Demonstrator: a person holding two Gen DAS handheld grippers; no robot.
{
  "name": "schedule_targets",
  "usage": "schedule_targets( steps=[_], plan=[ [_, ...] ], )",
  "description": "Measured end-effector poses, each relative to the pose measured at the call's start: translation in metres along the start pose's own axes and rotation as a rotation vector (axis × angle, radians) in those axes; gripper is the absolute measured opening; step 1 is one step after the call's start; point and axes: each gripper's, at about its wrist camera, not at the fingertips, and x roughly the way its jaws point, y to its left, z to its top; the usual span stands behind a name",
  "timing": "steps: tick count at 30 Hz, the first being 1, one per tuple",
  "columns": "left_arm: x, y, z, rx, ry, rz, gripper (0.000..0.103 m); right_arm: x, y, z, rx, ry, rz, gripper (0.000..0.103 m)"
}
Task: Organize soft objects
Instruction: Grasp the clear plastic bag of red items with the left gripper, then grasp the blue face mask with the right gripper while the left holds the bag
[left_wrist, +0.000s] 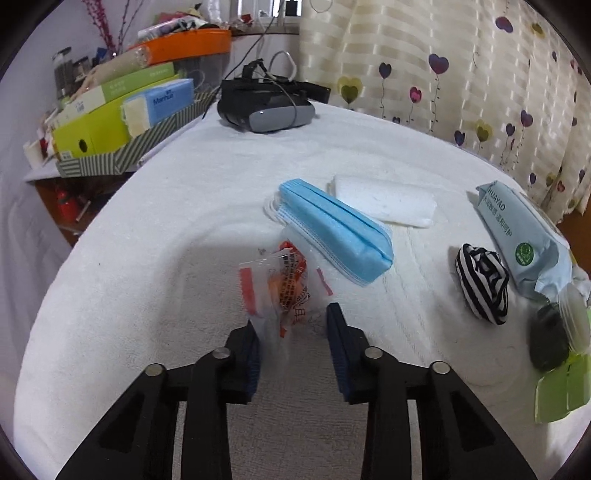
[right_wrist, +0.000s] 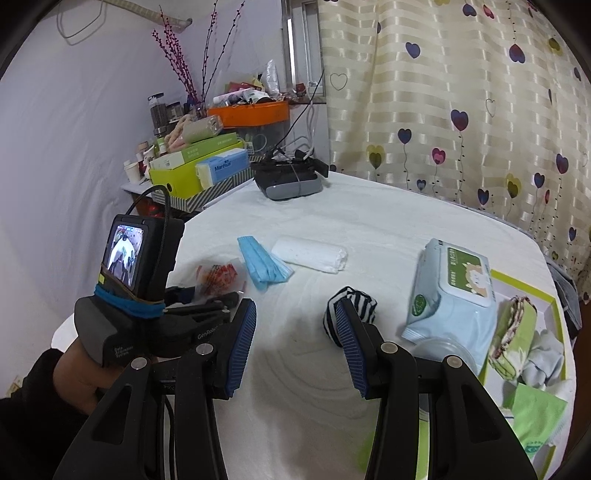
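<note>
Lying on the white towel (left_wrist: 147, 258), a clear packet (left_wrist: 284, 284) with red print, its near end reaching in between the left gripper (left_wrist: 293, 325) pads. Standing narrowed around that end, with the left pad touching the plastic and a gap showing at the right pad; cannot tell whether pinching yet. Seen from the right wrist, the same packet (right_wrist: 218, 277) sitting just ahead of the left gripper (right_wrist: 207, 295), carried by a hand (right_wrist: 74, 373) in a dark sleeve.

Hovering wide and empty over bare towel (right_wrist: 369, 206), the right gripper (right_wrist: 295, 332); striped ball (right_wrist: 351, 306) showing just behind its right finger, contact not clear.

Resting just beyond the packet, touching or nearly so, a stack of blue masks (left_wrist: 336, 229), and behind that a white folded cloth (left_wrist: 384, 201). Lying further right, the striped ball (left_wrist: 482, 286) beside a wipes pack (left_wrist: 524, 240). Sitting at the far edge, a grey headset (left_wrist: 266, 107) with cables. Nothing lying between left gripper and packet.

Showing at the right edge, a green tray (right_wrist: 524, 280) holding folded cloths, partly cut off by the frame. Blurring near the wipes, a dark round thing and a clear lid, hard to identify. Crowding the side table, boxes (left_wrist: 122, 110) and clutter, too small to read.
</note>
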Motion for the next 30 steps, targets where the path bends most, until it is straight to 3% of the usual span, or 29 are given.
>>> schedule_targets(
  steps=[1, 4, 15, 30],
  plan=[
    [-0.001, 0.001, 0.0, -0.002, -0.002, 0.0, 0.02, 0.002, 0.001, 0.001, -0.001, 0.002, 0.001, 0.046],
    [-0.007, 0.005, -0.001, -0.019, -0.017, -0.008, 0.019, 0.006, 0.003, 0.004, -0.003, 0.006, 0.0, 0.046],
    [-0.035, 0.026, 0.0, -0.076, -0.099, -0.041, 0.017, 0.038, 0.011, 0.021, 0.009, 0.037, 0.005, 0.046],
    [-0.043, 0.064, -0.009, -0.167, -0.117, -0.094, 0.017, 0.127, 0.039, 0.031, -0.056, 0.162, 0.031, 0.047]
  ],
)
